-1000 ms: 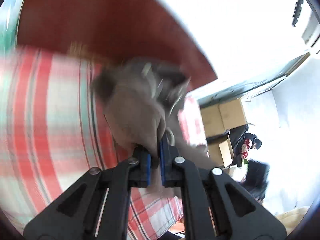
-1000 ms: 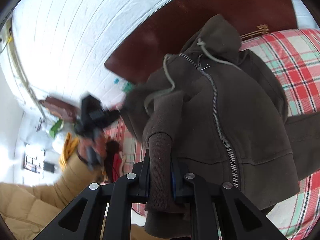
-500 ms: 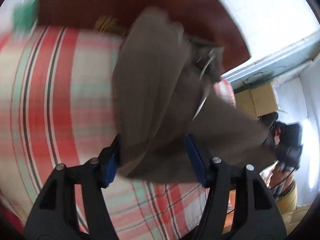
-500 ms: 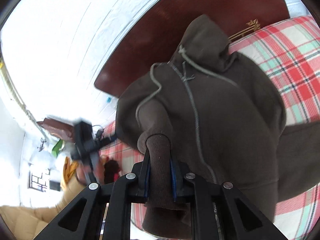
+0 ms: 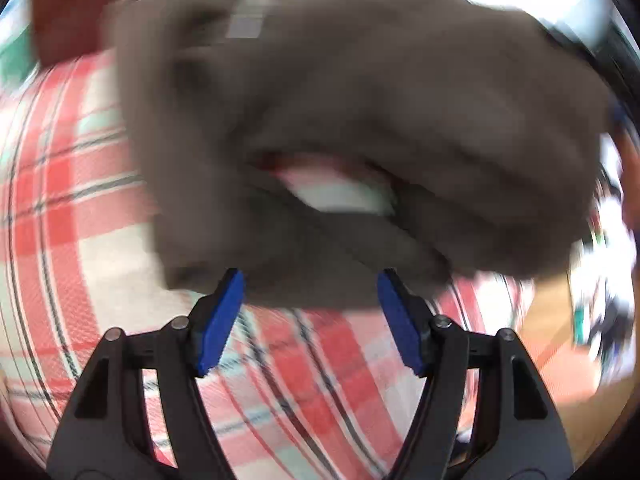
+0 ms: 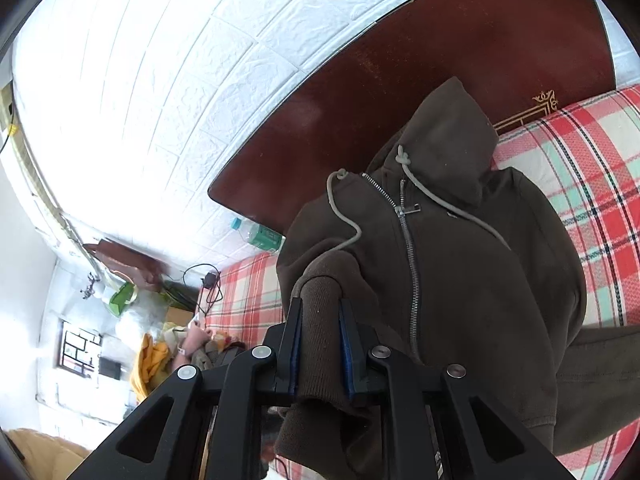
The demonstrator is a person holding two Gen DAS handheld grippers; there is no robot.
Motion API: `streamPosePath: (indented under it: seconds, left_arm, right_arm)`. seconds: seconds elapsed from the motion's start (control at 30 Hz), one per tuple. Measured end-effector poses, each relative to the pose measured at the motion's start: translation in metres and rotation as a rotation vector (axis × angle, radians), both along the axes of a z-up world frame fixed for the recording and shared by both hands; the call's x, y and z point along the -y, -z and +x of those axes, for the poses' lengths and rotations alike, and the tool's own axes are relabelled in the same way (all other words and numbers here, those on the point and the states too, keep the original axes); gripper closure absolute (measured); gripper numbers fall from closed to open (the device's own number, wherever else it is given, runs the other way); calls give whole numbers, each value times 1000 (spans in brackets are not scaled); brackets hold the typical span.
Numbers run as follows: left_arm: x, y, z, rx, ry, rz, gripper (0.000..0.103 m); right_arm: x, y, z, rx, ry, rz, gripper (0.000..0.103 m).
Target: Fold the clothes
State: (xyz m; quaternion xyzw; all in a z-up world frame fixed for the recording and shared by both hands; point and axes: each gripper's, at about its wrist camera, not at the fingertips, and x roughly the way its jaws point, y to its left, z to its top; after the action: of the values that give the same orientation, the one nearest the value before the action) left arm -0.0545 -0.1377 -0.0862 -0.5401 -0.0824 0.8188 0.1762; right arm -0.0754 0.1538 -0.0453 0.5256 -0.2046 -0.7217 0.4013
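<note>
A: Item one, largest?
B: Bed (image 6: 592,184), plaid sheet. The brown hoodie (image 6: 460,280) lies front-up on it, zipped, hood toward the headboard (image 6: 420,80).
A: Item two?
B: Its sleeve cuff (image 6: 320,320), clamped in my right gripper (image 6: 320,354).
A: Three?
B: My left gripper (image 5: 310,320), jaws spread, holding nothing, just short of blurred fabric.
A: Handling note?
B: I judge: carry the cuff across the chest, lay it flat, smooth wrinkles.
</note>
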Motion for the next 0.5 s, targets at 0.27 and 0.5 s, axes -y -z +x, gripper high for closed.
streamPosePath:
  seconds: [0.27,0.5]
  left_arm:
    - [-94,-17,18,-155,417,-254,33]
    - [-136,24,8,-198,756,-489,33]
  right_arm:
    - [0,8,-2,20,-21,22,87]
    - [-9,27,0,91,-13,28,86]
